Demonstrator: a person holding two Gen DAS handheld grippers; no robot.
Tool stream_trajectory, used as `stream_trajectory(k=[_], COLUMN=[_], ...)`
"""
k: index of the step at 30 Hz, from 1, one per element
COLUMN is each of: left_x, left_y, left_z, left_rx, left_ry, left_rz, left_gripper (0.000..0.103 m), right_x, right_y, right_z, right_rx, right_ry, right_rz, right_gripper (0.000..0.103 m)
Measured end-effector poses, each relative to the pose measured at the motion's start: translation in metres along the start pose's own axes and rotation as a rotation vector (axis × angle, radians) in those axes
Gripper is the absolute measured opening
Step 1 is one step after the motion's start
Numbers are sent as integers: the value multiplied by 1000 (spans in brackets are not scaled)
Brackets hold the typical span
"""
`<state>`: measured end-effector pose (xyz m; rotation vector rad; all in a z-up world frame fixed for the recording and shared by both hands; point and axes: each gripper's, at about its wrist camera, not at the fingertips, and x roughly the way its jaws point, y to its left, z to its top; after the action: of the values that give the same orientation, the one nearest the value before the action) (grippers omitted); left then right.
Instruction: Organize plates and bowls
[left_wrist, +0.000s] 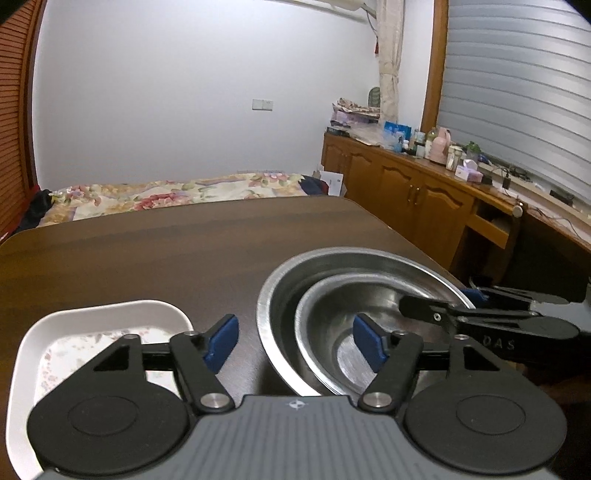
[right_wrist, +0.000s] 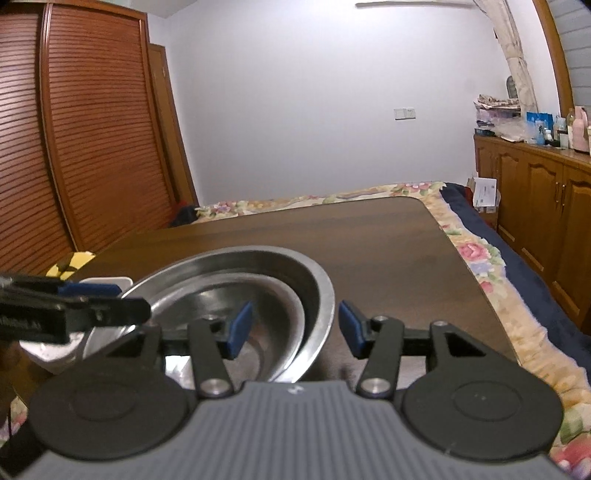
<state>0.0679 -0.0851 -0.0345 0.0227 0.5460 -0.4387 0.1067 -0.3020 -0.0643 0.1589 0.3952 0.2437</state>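
A small steel bowl (left_wrist: 332, 332) (right_wrist: 273, 310) sits nested inside a large steel bowl (left_wrist: 280, 295) (right_wrist: 325, 291) on the dark wooden table (left_wrist: 147, 258). Left of the bowls lies a white square plate (left_wrist: 110, 317) with a faint floral print; the right wrist view shows only part of the plate (right_wrist: 48, 354). My left gripper (left_wrist: 295, 345) (right_wrist: 103, 299) is open, straddling the bowls' left rims, one pad over the table, the other over the small bowl. My right gripper (right_wrist: 295, 328) (left_wrist: 443, 301) is open too, astride the large bowl's right rim.
A bed with a floral quilt (left_wrist: 166, 192) stands past the table's far edge. Wooden cabinets (left_wrist: 406, 184) topped with bottles and boxes run along the right wall. Louvred wardrobe doors (right_wrist: 74, 147) fill the left. A yellow-and-black object (right_wrist: 70, 264) lies by the table's left corner.
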Motion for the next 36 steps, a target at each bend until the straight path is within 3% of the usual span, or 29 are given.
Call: stream_trajectory(k=[11, 22, 36], left_x=[6, 9, 12], left_y=[-2, -3, 0], left_z=[-6, -6, -4], left_rx=[-14, -27, -37], left_ry=[31, 42, 50], left_rz=[15, 14, 18], left_gripper=[47, 38, 34], right_x=[1, 2, 4], right_y=[9, 10, 7], right_z=[-5, -6, -7], right_rx=[10, 29, 72], right_ry=[-5, 7, 16], right_rz=[-19, -14, -3], right_gripper=[53, 53, 31])
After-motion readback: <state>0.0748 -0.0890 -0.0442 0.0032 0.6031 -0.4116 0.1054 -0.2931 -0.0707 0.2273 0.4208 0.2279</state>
